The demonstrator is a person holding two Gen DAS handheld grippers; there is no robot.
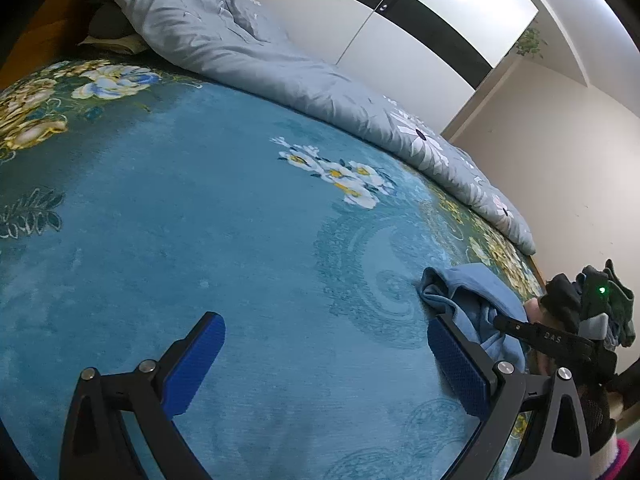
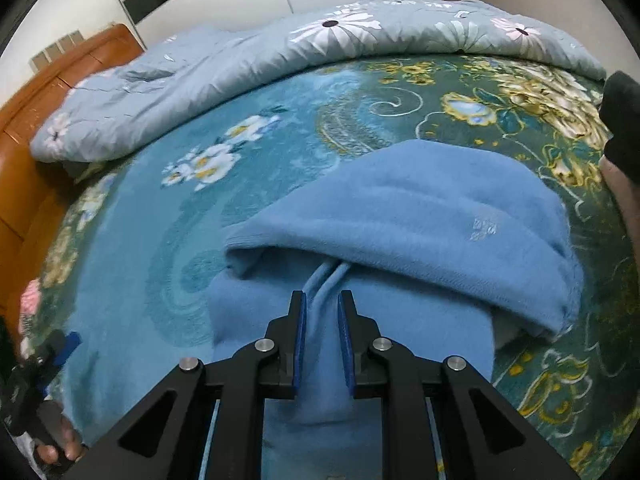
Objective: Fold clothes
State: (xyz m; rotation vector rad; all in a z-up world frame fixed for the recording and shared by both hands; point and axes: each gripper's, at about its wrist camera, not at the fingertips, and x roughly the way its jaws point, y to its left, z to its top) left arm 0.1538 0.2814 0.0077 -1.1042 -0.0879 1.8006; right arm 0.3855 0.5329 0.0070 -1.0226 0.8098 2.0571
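Right wrist view: looks steeply down along the right gripper (image 2: pixel 322 296), with its blue-padded fingers (image 2: pixel 301 340) drawn close together and pinching a raised ridge of a light blue fleece garment (image 2: pixel 400 208). Finds that garment heaped on the near part of a teal plush bedspread with white and yellow flowers (image 2: pixel 160 240). Shows one thick layer folded over toward the camera, so that a rolled edge runs across just beyond the fingertips. Shows two narrow strips of the same blue running from under that edge into the pinch. Cannot tell whether those are cords or seams. Picks out a small pale mark on the upper layer, too blurred to read. Places a crumpled grey-blue quilt with a daisy print (image 2: pixel 240 60) along the far side of the bedspread and an orange-brown wooden headboard (image 2: pixel 48 92) at the left. Catches the left hand (image 2: pixel 60 440) at the lower left edge, curled round a black handle, well apart from the folded layer.

Left wrist view: looks across bare bedspread through the left gripper (image 1: pixel 322 320), fingers spread wide with nothing between them, above the plush. Puts the garment at the right, just past the right-hand finger, with the right gripper reaching into it from the frame's edge. Sets white wardrobe doors with a black band (image 1: pixel 400 40) behind the quilt.
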